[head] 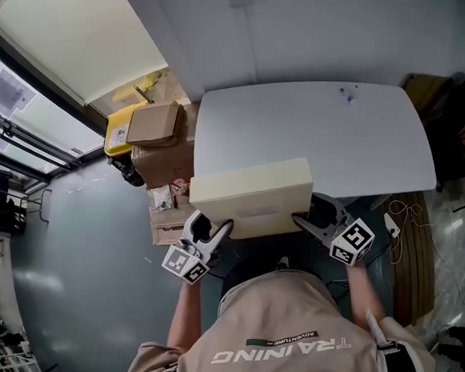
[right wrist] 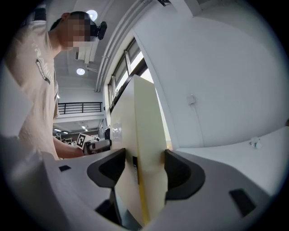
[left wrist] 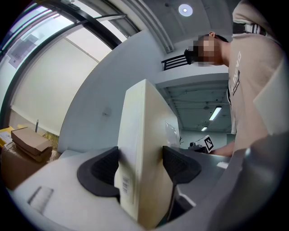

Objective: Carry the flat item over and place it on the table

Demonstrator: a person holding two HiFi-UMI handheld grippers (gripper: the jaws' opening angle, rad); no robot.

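Two grippers: the left gripper [head: 209, 231] and the right gripper [head: 311, 216] each hold one short end of the flat box [head: 251, 196].
Left fingers: narrow, with the pads [left wrist: 101, 171] pressed on both faces of the box, which stands on edge between them.
Right fingers: narrow too, with both pads [right wrist: 180, 173] clamped on the box's faces.
Box position: centre of the head view, overlapping the lower edge of the grey table [head: 355, 134].
Upper left: cardboard boxes [head: 154, 127] beside the table.
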